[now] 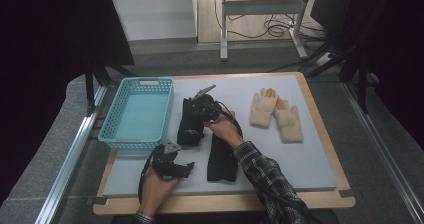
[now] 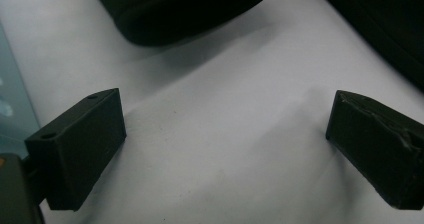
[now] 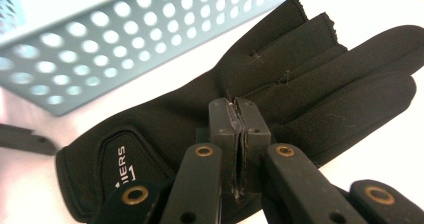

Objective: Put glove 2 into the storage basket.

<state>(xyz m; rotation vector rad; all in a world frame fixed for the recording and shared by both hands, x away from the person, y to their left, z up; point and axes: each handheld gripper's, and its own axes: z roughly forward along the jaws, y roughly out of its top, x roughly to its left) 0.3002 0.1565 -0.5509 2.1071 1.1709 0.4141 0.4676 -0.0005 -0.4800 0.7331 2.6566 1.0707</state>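
Right gripper view: black neoprene glove (image 3: 280, 84) lies flat on grey table mat (image 3: 390, 154), just beside perforated turquoise plastic basket (image 3: 125, 49); right gripper (image 3: 239, 114) jaws pressed together, pinching fold of glove. High view: second black glove (image 1: 222, 156) lies near, below right hand. Left gripper (image 2: 225, 134) jaws spread wide over bare mat, holding nothing. Cream knitted glove pair (image 1: 277, 115) lies well apart, to right.
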